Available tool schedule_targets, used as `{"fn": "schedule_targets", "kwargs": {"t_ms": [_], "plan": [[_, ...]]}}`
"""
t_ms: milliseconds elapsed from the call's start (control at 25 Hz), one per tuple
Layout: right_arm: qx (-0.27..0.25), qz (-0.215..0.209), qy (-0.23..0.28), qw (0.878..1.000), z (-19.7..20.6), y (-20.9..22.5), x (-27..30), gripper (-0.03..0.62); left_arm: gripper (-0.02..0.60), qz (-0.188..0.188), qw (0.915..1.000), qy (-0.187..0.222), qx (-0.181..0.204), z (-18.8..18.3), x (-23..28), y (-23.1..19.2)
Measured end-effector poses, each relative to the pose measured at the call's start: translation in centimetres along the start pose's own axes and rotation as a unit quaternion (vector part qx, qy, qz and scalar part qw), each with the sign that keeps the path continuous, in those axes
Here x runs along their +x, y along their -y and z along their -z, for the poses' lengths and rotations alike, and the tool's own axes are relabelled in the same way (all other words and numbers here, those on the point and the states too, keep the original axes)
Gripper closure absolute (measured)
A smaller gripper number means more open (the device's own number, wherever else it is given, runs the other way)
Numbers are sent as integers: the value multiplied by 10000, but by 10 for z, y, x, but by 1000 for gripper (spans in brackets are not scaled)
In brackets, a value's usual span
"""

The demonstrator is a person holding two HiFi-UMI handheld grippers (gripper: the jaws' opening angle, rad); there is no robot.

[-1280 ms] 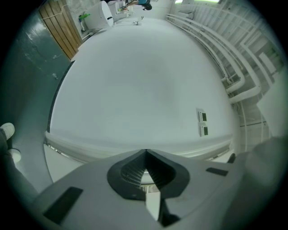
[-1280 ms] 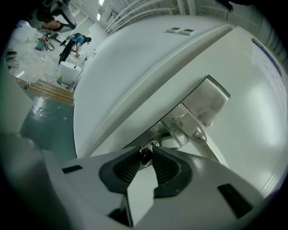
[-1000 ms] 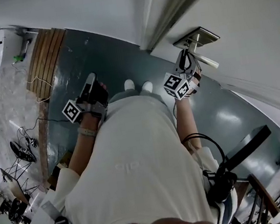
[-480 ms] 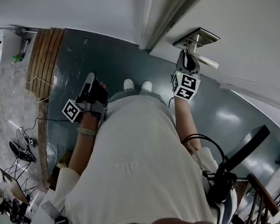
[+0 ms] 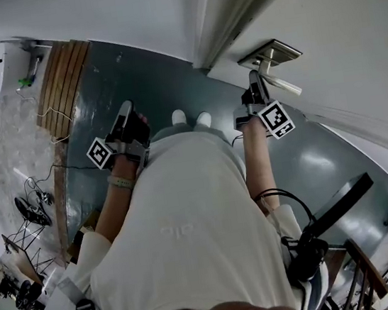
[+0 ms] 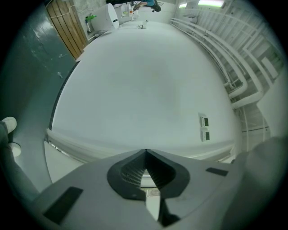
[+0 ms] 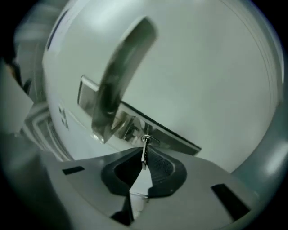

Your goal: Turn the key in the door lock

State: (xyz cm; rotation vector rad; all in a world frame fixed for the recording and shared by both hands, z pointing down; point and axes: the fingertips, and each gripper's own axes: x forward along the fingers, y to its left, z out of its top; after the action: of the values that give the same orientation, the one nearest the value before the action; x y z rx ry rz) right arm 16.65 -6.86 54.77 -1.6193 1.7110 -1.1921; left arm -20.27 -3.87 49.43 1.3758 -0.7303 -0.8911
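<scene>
Right tongs [image 7: 145, 158] first: the jaws have just been closing and are now nearly together, pinched on the flat of the key [image 7: 144, 144]. The key stands edge-on between the pads. It makes sense to grab it by the flat, since that's the only part that gives any leverage for twisting.

The key itself sits in the lock plate [image 7: 176, 135], just under the door handle [image 7: 121, 72], with its little ring poking out at the top. The tongs come in nearly level and straight at the door [image 7: 207, 67], which I'd guess is so the twist runs along the key's own line instead of bending it.

Left tongs [image 6: 145, 155]: tips together, nothing in them. They're parked off to the left, well away from the lock and facing plain white wall. Looks like they're just staying out of the way.
</scene>
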Motion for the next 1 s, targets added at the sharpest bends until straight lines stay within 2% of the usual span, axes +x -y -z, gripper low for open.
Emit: {"fn": "schedule_targets", "kwargs": {"t_ms": [80, 200, 360, 440, 600, 760, 920, 960, 1000], "plan": [[1021, -126, 92, 9946, 2, 4, -2, 554, 574, -4, 10000, -1, -4, 0, 1, -1], [1803, -426, 135, 9826, 2, 9, -1, 553, 574, -13, 10000, 2, -8, 0, 1, -3], [3067, -895, 318, 9471, 2, 14, 0, 553, 574, -25, 10000, 45, -68, 0, 2, -5], [3478, -1089, 396, 9304, 3, 16, 0, 553, 574, -33, 10000, 50, -67, 0, 2, -5], [3982, -1450, 542, 9042, 4, 18, -1, 553, 574, -22, 10000, 37, -44, 0, 1, -5], [3997, -1608, 563, 9006, 5, 18, -1, 553, 574, -18, 9999, 70, -87, -1, 0, -5], [4108, -1975, 663, 8876, 3, 21, -2, 551, 574, -23, 9999, 56, -111, 1, 0, -7], [4135, -2060, 705, 8841, 2, 22, -4, 521, 574, -23, 9999, 56, -119, 1, 1, -7], [4170, -2147, 732, 8802, 1, 22, -5, 517, 574, -25, 9999, 57, -126, 0, 1, -7]]}}
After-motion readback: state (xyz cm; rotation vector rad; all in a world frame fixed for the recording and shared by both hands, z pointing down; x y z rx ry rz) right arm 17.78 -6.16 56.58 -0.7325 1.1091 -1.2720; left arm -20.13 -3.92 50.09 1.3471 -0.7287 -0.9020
